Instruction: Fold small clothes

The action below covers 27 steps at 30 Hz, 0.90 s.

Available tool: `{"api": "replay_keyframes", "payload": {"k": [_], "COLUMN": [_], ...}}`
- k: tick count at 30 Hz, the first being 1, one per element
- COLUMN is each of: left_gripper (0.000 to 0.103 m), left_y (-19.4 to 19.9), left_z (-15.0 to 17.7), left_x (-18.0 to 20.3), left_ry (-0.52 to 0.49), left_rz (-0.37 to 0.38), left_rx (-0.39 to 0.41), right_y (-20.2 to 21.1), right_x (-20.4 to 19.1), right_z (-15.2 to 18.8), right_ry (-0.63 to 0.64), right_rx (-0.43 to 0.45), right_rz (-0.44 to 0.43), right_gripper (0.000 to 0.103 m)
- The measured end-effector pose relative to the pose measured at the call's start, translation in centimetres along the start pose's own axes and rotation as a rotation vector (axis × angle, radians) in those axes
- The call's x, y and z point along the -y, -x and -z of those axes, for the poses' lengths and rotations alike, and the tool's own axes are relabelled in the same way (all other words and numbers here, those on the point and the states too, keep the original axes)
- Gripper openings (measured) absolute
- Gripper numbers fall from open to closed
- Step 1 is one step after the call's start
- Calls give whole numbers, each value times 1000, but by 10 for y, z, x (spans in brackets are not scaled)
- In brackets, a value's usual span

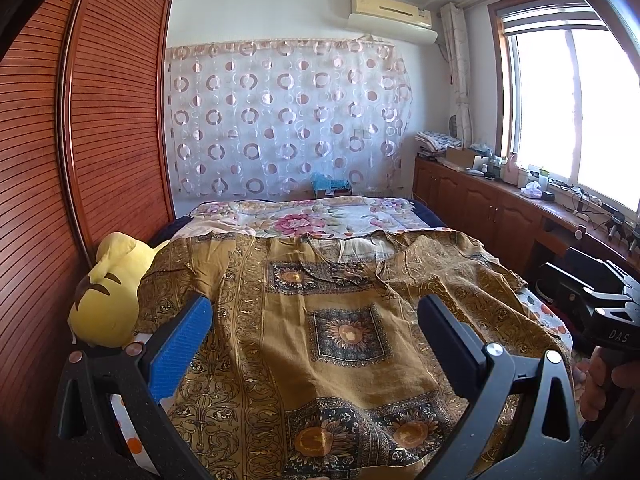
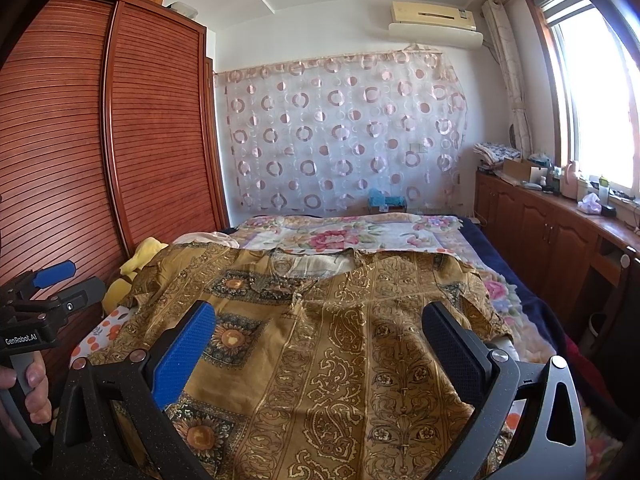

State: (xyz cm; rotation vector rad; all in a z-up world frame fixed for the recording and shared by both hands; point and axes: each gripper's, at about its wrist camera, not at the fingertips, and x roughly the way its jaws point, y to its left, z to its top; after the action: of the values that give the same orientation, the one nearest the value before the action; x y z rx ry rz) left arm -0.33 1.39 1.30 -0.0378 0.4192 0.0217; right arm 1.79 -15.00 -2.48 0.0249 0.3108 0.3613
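A mustard-brown patterned cotton shirt (image 1: 320, 320) lies spread flat on the floral-sheeted bed (image 2: 360, 236); a yellow plush toy (image 1: 108, 292) sits beside it. The left gripper (image 1: 316, 328) and right gripper (image 2: 320, 336) both hover over it, jaws wide, holding nothing.

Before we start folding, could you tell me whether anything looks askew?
The brown patterned shirt lies spread on the bed, but its left sleeve is rumpled against the yellow plush toy.

A big brown wardrobe (image 2: 120, 140) with thin slats stands on the left. A see-through curtain (image 1: 286, 116) with pink rings hangs on the white back wall. An air conditioner (image 1: 390, 10) sits high above it. Bright sun comes through the window (image 1: 568, 108) on the right. Low brown cabinets (image 2: 536, 232) run under it, with small stuff on top.
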Motion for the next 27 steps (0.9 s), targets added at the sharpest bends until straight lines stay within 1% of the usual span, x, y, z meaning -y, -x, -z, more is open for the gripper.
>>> {"api": "replay_keyframes", "payload": {"k": [9,27], "left_gripper": [103,103], "left_y": [3,7], "left_z": [-9,-7], "left_x": [0,2], "left_ry": [-1,-5], "left_rz": [0,-4], "left_rx": [6,14], "right_y": [1,4], "right_x": [0,0], "right_z": [0,2], "right_ry": [2,2], "right_rx": [6,19], "right_rz": [-4,-9], "right_gripper": [103,103]}}
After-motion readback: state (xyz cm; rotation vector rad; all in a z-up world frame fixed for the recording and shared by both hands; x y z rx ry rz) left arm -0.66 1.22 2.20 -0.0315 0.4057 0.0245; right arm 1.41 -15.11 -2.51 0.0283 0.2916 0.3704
